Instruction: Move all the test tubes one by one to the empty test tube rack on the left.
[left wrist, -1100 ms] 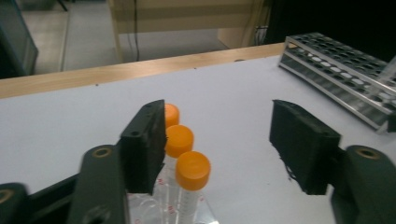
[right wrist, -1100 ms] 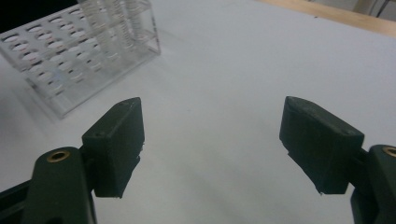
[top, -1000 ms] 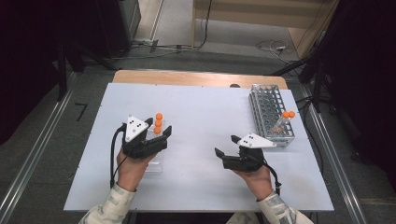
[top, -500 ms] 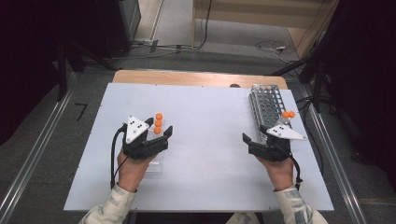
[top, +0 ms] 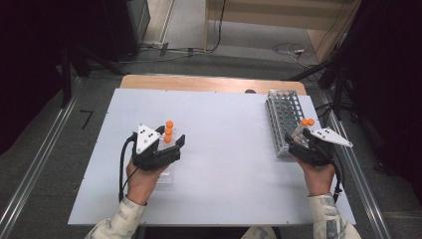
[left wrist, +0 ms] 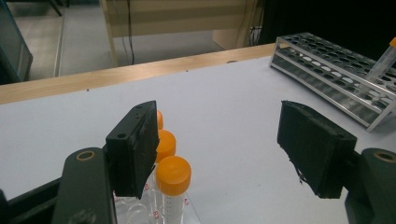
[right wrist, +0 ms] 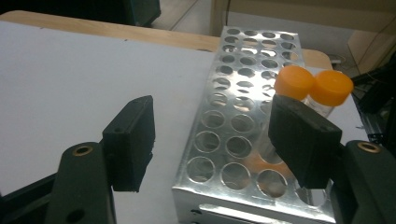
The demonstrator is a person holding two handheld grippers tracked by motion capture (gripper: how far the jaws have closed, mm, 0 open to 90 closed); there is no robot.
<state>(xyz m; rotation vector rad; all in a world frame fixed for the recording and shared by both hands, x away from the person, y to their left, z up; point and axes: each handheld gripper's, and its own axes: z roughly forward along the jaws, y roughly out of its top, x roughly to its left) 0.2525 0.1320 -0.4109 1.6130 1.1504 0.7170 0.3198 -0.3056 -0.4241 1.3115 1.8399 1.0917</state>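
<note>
Right tool point(top: 298, 144), its jaws just closing yet empty, hangs over the rack point(top: 284, 119); left tool point(top: 171, 144) gapes beside orange-capped tubes point(top: 168, 132).

Both black grippers w/ grey three-cornered plate point(top: 145, 137) on top, black cable point(top: 121, 164), pale patterned sleeves point(top: 118, 224).

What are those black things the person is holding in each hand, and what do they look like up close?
Each is a handheld black gripper. The left gripper and right gripper have two chunky black jaws ending in flat rectangular pads, joined by round metal-ringed pivots. A pale grey three-cornered plate with small dark dots sits on top of each, and a black cable trails back past the wrist. The person's sleeves are light with a mottled pattern.
</note>
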